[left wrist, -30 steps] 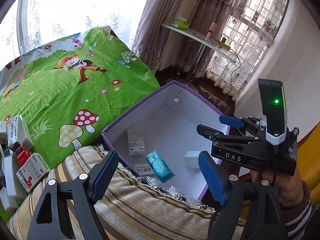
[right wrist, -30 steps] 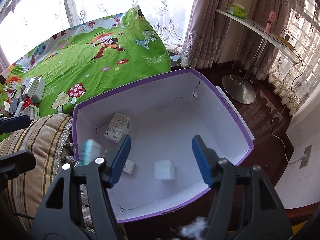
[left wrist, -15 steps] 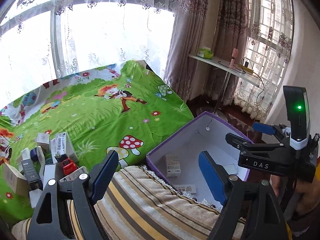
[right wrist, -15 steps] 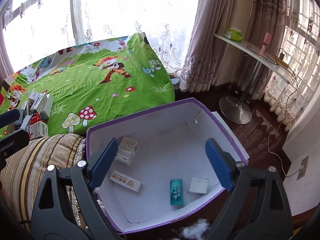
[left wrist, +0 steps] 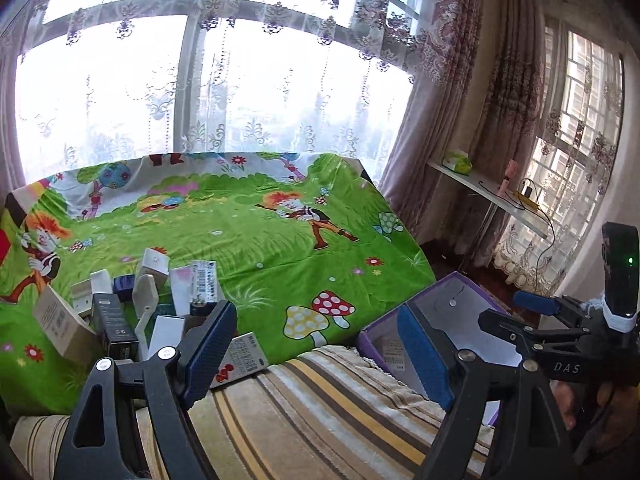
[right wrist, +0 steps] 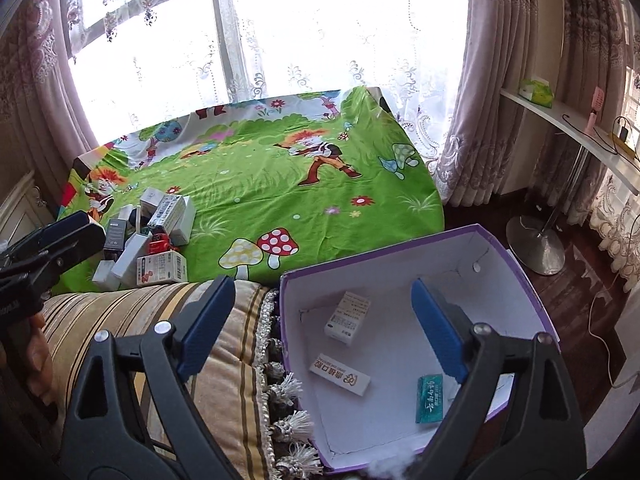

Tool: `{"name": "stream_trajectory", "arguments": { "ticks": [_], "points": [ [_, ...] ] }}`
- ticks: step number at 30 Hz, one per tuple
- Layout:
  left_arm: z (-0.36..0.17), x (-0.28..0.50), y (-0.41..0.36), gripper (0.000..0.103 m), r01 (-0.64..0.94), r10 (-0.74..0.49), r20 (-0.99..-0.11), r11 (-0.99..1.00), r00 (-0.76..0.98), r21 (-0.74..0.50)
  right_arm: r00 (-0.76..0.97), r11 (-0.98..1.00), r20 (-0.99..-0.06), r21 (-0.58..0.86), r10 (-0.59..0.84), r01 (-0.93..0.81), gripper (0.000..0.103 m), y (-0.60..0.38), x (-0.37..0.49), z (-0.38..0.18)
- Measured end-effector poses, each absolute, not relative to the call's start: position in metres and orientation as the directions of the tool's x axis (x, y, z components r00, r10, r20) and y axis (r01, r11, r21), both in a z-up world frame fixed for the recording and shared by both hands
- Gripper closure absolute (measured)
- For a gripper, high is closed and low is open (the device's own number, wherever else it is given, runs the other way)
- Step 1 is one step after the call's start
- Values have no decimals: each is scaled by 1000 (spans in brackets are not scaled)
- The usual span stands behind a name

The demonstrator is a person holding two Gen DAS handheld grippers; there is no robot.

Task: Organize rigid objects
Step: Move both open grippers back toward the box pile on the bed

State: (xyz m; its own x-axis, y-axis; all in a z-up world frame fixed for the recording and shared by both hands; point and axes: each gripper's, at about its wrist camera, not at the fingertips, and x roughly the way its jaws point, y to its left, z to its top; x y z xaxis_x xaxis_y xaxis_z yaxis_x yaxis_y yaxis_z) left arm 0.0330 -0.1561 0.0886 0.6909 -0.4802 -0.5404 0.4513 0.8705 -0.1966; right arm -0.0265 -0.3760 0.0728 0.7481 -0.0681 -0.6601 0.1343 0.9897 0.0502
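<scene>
Above striped cushion (right wrist: 132,312), right gripper (right wrist: 324,332) gapes wide, empty.

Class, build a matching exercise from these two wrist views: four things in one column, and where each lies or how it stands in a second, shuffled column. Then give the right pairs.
Column 1
1. teal packet
2. pile of small boxes
3. striped cushion
4. right gripper

Column 2
A. on the green cartoon sheet
B. open, holding nothing
C. inside the purple box, near its front edge
D. between the sheet and the purple box

Pairs: 1-C, 2-A, 3-D, 4-B
</scene>
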Motion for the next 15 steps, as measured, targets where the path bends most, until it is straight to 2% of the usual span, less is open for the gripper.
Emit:
{"name": "stream_trajectory", "arguments": {
  "ticks": [8,15],
  "points": [
    [84,56,-90,20,216,-340,-539,935,771,-282,730,994,-683,95,19,63,12,-355,-13,67],
    [83,69,-49,20,95,-271,-549,940,790,-328,727,992,-684,121,68,21,12,-342,2,75]
  ]
}}
